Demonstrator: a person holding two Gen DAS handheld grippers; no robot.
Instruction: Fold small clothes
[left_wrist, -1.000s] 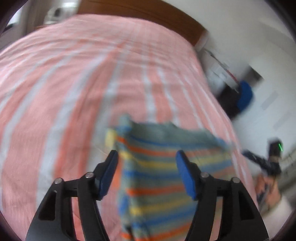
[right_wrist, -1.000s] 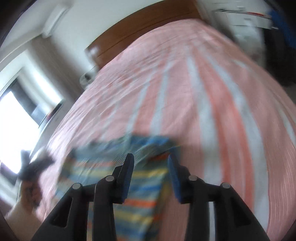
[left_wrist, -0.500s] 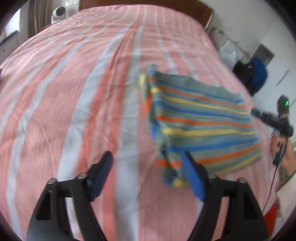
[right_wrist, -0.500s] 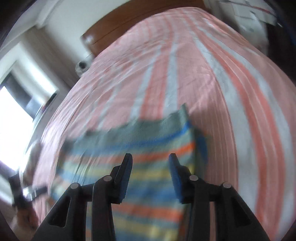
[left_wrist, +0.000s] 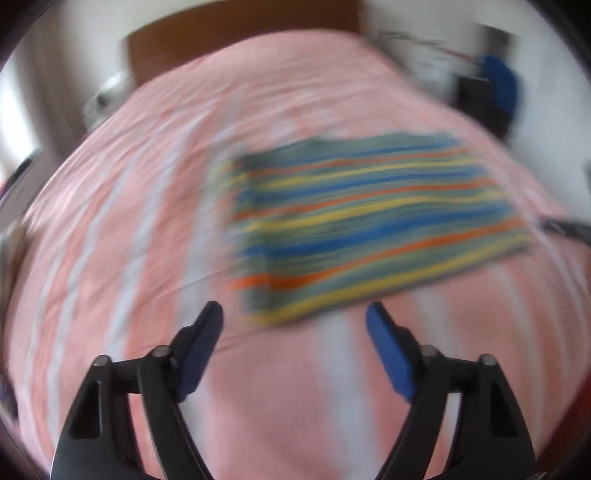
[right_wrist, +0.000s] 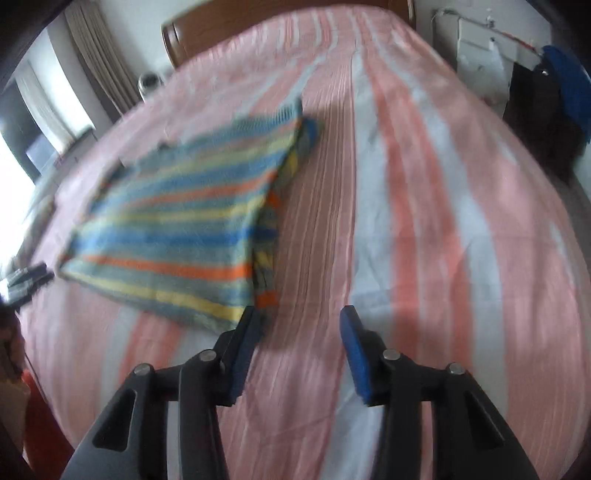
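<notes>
Curtains (right_wrist: 99, 62) hang at the far left of my right wrist view, beyond the bed's (right_wrist: 424, 221) left edge. Nearer in from that side lies the striped garment (right_wrist: 184, 225), folded flat on the pink-and-white bedspread, its doubled edge turned toward the middle of the bed. My right gripper (right_wrist: 297, 325) hovers over the bedspread at the garment's near right corner; its jaws are opening, about half apart, and only bare bedspread shows between them, though the left fingertip (right_wrist: 251, 321) sits just at the garment's corner and I cannot tell whether it touches. Right of the garment the bedspread runs bare to the bed's right edge, and past that edge stand a white shape and something dark with a blue patch (right_wrist: 565, 85).

In my left wrist view, which is blurred, the striped garment (left_wrist: 369, 221) lies on the bed (left_wrist: 147, 258) up and right of my left gripper (left_wrist: 293, 317). Those jaws stand wide with nothing between them, clear of the garment's near edge. The wooden headboard (left_wrist: 240, 33) rises behind the garment.
</notes>
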